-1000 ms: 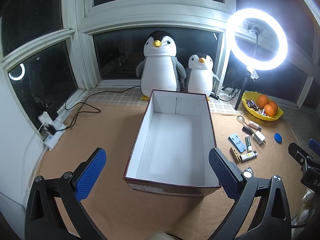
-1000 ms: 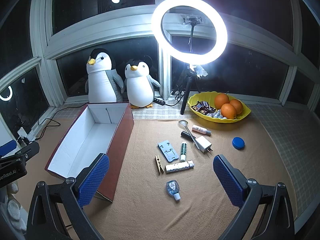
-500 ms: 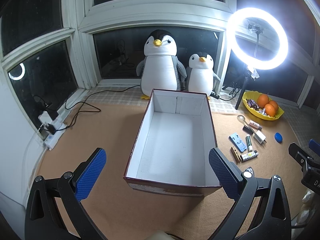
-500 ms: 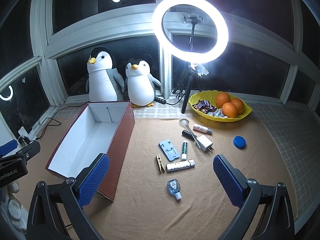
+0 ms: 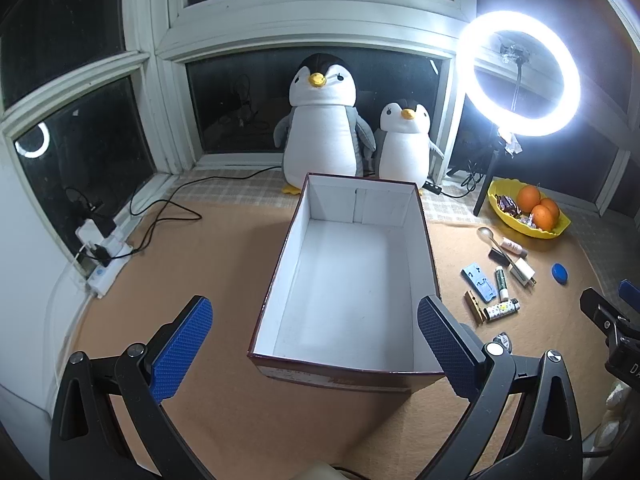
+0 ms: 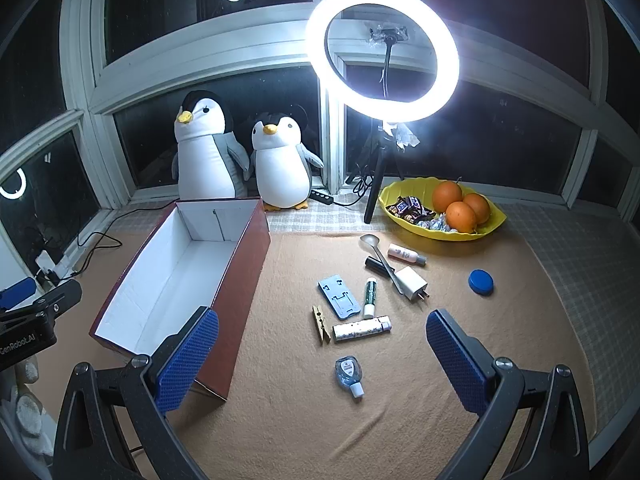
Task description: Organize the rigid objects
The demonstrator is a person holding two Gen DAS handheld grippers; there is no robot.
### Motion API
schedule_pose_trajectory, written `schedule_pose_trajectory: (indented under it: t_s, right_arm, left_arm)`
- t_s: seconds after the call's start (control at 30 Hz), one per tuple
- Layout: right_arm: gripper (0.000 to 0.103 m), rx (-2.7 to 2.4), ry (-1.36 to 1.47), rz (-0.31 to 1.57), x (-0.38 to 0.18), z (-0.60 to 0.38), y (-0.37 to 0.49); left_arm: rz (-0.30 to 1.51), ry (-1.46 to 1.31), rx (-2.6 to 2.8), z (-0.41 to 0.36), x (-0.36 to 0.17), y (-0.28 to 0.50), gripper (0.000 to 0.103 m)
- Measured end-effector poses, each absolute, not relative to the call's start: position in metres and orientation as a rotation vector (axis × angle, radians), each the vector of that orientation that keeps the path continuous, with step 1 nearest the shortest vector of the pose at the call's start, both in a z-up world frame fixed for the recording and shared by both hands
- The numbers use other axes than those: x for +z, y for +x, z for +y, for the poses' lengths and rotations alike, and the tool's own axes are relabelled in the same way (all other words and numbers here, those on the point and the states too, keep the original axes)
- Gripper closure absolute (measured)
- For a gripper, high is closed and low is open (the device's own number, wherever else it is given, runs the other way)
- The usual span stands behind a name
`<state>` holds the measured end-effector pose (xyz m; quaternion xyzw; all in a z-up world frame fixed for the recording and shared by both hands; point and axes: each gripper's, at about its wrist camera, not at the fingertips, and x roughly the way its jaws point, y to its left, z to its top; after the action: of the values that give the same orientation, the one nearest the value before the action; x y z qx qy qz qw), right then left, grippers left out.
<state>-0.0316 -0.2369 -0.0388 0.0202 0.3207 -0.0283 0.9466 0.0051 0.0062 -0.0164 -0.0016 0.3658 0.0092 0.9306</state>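
Illumination comes chiefly from a ring light (image 6: 382, 54), overexposed with glare and halo. Windows (image 5: 96, 152) are black and carry its reflections. The box (image 6: 236, 300) casts soft shadows. Both views are sharp centrally, with strong fisheye bending and dark corners.

home bay-window nook, plush penguins (image 6: 208, 148), fruit bowl (image 6: 440, 232), ring light (image 6: 382, 52)

left tongs' finger hides most of the small bottle (image 5: 502, 339).
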Motion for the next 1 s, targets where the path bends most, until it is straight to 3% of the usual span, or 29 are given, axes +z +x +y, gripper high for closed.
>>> schedule_pose_trajectory:
  t_s: [0.73, 1.0]
  right_arm:
    - [0.0, -0.071, 0.104, 0.695, -0.063, -0.272, -0.02]
    - [0.0, -0.096, 0.113, 0.709, -0.077, -0.291, -0.015]
  left_arm:
    - [0.885, -0.043, 0.143, 0.058, -0.057, 0.039, 0.002]
    - [0.981, -0.044, 0.153, 0.069, -0.088, 0.059, 0.023]
